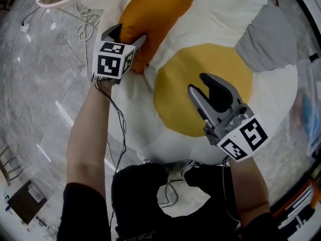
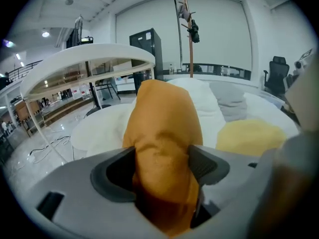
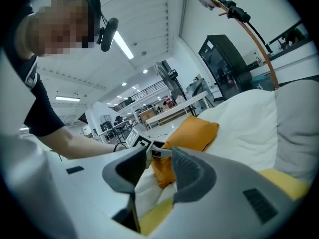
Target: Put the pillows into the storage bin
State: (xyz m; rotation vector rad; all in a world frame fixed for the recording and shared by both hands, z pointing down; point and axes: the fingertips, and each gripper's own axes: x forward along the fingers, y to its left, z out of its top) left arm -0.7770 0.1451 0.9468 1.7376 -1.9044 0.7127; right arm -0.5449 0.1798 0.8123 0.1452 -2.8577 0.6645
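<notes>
The left gripper (image 1: 128, 36) is closed on the near corner of the orange pillow (image 1: 153, 11). Both pads press the fabric, which bunches between them. The pillow lies at the far left of a large white cushion (image 1: 225, 9), at its edge. The right gripper (image 1: 199, 83) is partly open and holds nothing. It hovers over the cushion's round yellow centre (image 1: 175, 99). A grey pillow (image 1: 268, 39) lies at the far right of the cushion.

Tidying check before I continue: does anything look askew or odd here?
Nothing spilled or damaged. The orange pillow is bunched at one corner, pinched in the left gripper; a white cable lies loosely coiled on the floor.
</notes>
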